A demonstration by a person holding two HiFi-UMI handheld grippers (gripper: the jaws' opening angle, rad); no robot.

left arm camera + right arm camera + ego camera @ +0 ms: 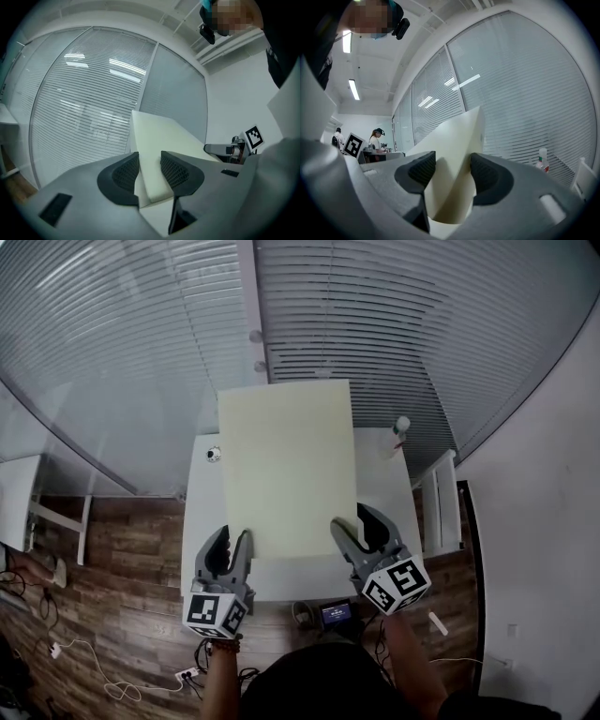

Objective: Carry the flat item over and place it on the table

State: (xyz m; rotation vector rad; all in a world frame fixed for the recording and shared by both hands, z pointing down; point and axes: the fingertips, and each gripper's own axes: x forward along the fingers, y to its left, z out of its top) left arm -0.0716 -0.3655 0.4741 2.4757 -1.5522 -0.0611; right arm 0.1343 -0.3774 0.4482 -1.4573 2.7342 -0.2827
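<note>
Your left gripper (232, 542) pinching the cream flat board (286, 465) at its near left corner, your right gripper (361, 524) pinching the near right, board over the white table (201, 521).

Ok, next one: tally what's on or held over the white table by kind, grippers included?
flat cream panel: 1
grippers: 2, the left gripper and the right gripper, each with jaws shut on the panel's near edge
bottle: 1
small round object: 1
Total: 5
</note>
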